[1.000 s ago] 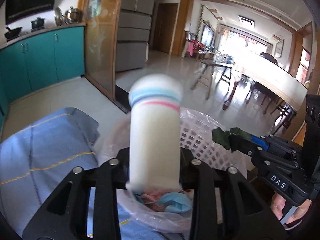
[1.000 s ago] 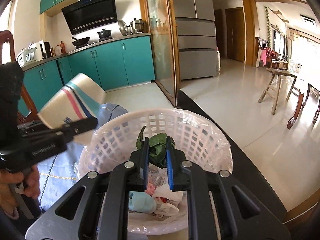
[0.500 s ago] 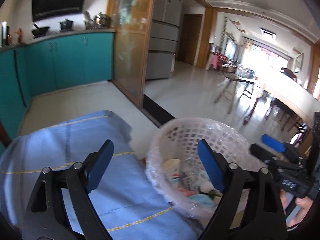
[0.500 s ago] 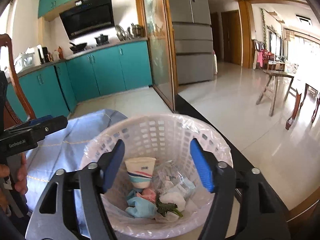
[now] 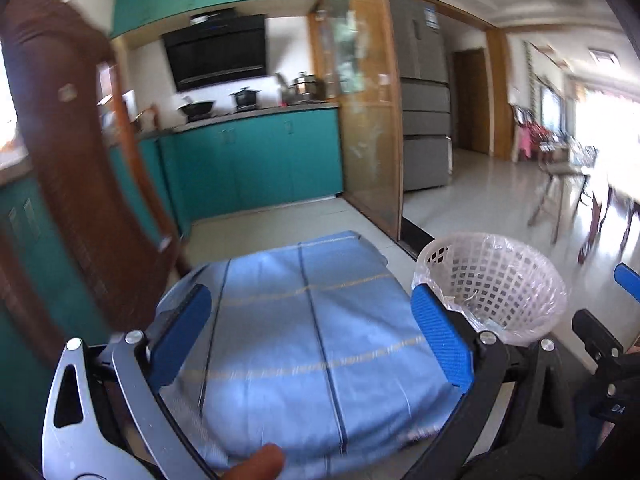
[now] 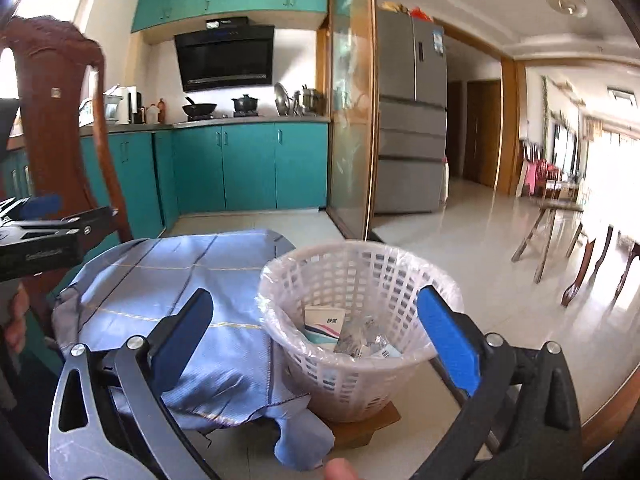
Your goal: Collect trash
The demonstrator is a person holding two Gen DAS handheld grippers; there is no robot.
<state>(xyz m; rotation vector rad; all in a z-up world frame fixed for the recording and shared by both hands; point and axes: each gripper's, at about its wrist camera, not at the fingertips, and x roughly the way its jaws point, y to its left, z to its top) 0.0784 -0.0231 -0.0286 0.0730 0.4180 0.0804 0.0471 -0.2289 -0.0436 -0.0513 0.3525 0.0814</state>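
Observation:
A white mesh basket (image 6: 360, 249) lined with a clear bag stands on a small wooden board beside a blue cloth (image 6: 168, 280). Inside it lie a striped paper cup (image 6: 324, 320) and crumpled wrappers (image 6: 364, 338). My right gripper (image 6: 316, 294) hangs in front of the basket, its jaws opening wide with nothing held between them. My left gripper (image 5: 308, 296) faces the blue cloth (image 5: 312, 320), jaws also opening and holding nothing. The basket (image 5: 492, 280) sits to its right. Each gripper shows at the edge of the other's view.
A dark wooden chair back (image 5: 80, 200) rises close on the left. Teal kitchen cabinets (image 6: 248, 168), a glass sliding door (image 6: 352, 120) and a grey fridge (image 6: 412, 140) stand behind. Wooden chairs and a long table (image 6: 580, 240) stand on the tiled floor at right.
The left gripper let go of the striped cup and the right let go of the green leaf, both into the basket. Both opened wide, drew back and swung left.

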